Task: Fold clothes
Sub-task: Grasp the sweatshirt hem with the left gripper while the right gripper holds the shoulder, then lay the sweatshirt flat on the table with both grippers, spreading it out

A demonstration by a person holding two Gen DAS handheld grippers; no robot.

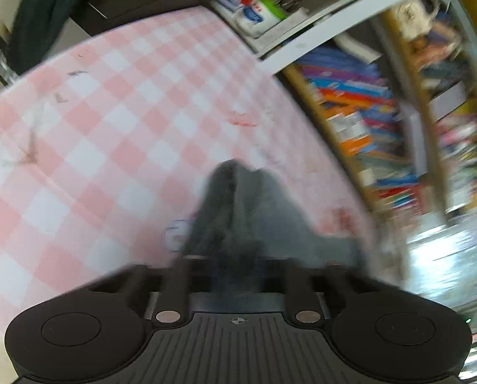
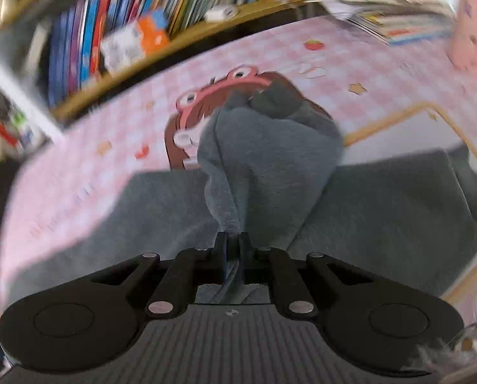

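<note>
Right gripper (image 2: pixel 233 240), jaws nearly closed, pinches a bunched fold of soft grey fleece garment (image 2: pixel 270 147) above the pink checked tablecloth (image 2: pixel 78 179). Left gripper (image 1: pixel 235 256) is blurred; fabric hides its jaws, so its grip is unclear.

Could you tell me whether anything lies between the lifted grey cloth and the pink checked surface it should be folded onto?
Nothing visible does: the right gripper holds the grey cloth above its own spread part, over the bare checked surface.
</note>
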